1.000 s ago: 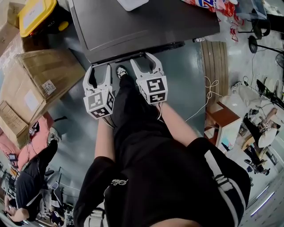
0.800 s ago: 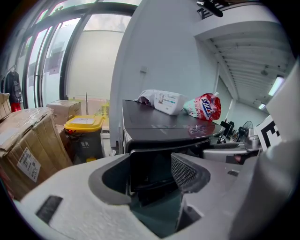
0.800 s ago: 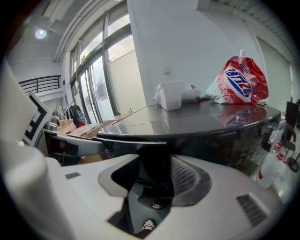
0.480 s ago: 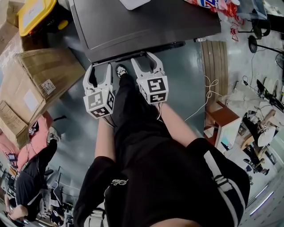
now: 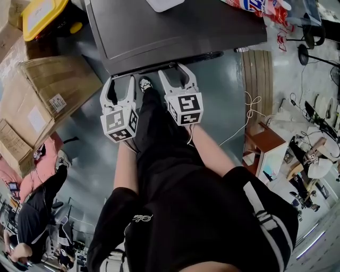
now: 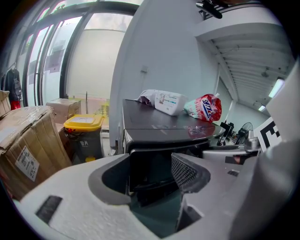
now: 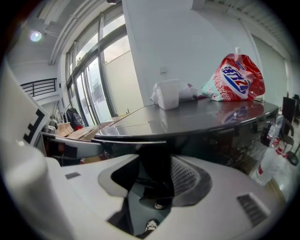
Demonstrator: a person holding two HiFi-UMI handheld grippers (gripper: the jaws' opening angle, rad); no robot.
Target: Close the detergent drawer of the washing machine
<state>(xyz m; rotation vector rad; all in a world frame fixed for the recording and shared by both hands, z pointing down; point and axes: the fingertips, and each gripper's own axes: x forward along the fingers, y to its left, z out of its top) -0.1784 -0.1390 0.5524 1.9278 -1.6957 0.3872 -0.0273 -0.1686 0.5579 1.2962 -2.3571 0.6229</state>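
the detergent drawer (image 5: 149, 68) seems to be the narrow dark strip along the upper front edge of the washing machine (image 5: 170, 26), just past the person's shoe (image 5: 145, 85). it stands a little proud of the front; whether it is fully in i cannot tell.

the 2 grippers sit side by side at that edge. the left gripper (image 5: 119, 80) is at the strip's left end, its jaws wide apart. in the left gripper view the machine's dark front corner shows through the gap, and neither pad presses on it. the right gripper (image 5: 173, 70) is at the strip's right end. its jaws are also apart, by a narrower gap, with a dark upright part of the machine's front between them. no squeeze shows there.

on the machine's grey lid lie a white packet (image 7: 168, 93) and a red-and-white pouch (image 7: 236, 79), well back from the front edge.

left of the machine stand a bin with a yellow lid (image 5: 45, 16) and a large cardboard box (image 5: 53, 90). a slatted wooden board (image 5: 257, 69) lies on the floor to the right. another person (image 5: 37, 212) is at the lower left, well apart.
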